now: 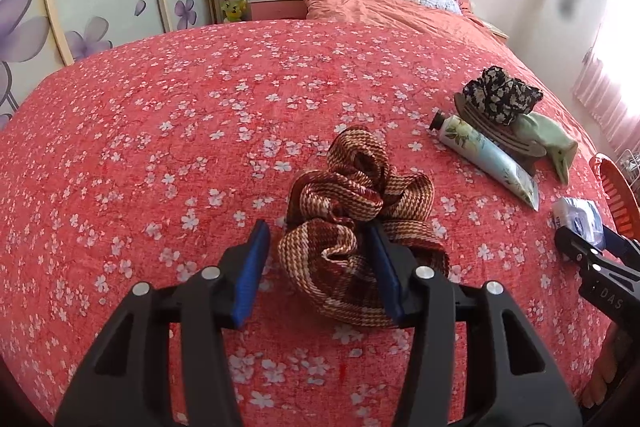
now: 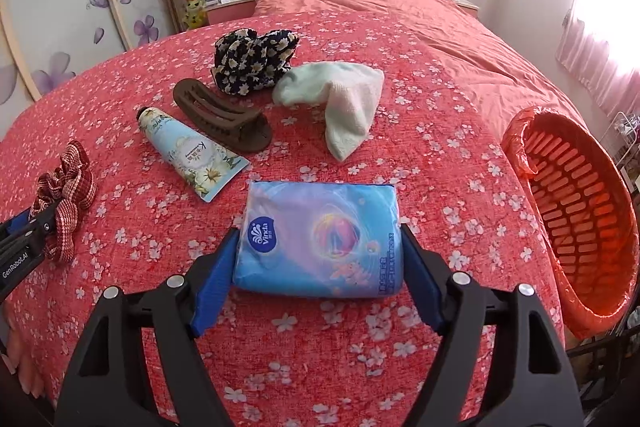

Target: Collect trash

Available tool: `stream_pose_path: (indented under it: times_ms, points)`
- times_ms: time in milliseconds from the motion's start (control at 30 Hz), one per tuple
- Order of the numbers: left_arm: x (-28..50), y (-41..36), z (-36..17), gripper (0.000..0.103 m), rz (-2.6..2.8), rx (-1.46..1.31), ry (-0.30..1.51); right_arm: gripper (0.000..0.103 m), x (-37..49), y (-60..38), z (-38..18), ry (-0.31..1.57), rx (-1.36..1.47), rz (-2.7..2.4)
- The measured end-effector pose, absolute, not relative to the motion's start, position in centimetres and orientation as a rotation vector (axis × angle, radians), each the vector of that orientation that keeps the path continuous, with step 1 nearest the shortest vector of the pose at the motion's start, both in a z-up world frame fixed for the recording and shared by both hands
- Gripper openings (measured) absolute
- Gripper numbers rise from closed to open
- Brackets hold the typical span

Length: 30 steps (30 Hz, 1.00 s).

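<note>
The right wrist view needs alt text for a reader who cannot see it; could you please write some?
The right hand-held gripper straddles a blue tissue pack lying on a red floral bedspread. Behind it lie a hand cream tube, brown hair clip, pale green cloth and dark floral scrunchie; an orange basket stands right.

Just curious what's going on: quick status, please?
Left hand-held gripper open around red scrunchie. Right hand-held gripper straddling tissue pack. Orange basket beside bed, nothing between.
</note>
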<state>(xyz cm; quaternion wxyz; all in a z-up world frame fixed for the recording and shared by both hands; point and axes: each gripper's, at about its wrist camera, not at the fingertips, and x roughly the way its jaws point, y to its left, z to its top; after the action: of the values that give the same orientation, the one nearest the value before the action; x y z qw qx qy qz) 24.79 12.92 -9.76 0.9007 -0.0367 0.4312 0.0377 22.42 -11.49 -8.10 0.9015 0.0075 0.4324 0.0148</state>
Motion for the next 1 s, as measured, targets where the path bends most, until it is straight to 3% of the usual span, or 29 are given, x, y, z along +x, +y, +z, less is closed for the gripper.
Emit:
stream_pose_path:
  times_ms: [633, 867, 1000]
  points:
    - [24.97, 12.13, -10.18, 0.056, 0.109, -0.044, 0.903, 0.079, 22.25, -11.23, -8.1, 0.897, 0.019, 0.041]
    - [24.94, 12.15, -10.26, 0.066, 0.147, -0.035, 0.911, 0.079, 22.25, -11.22, -8.13, 0.897, 0.019, 0.041]
    - [24.9, 12.3, -10.26, 0.066, 0.152, -0.034, 0.912, 0.079, 22.27, -11.19, -8.19, 0.898, 0.011, 0.036]
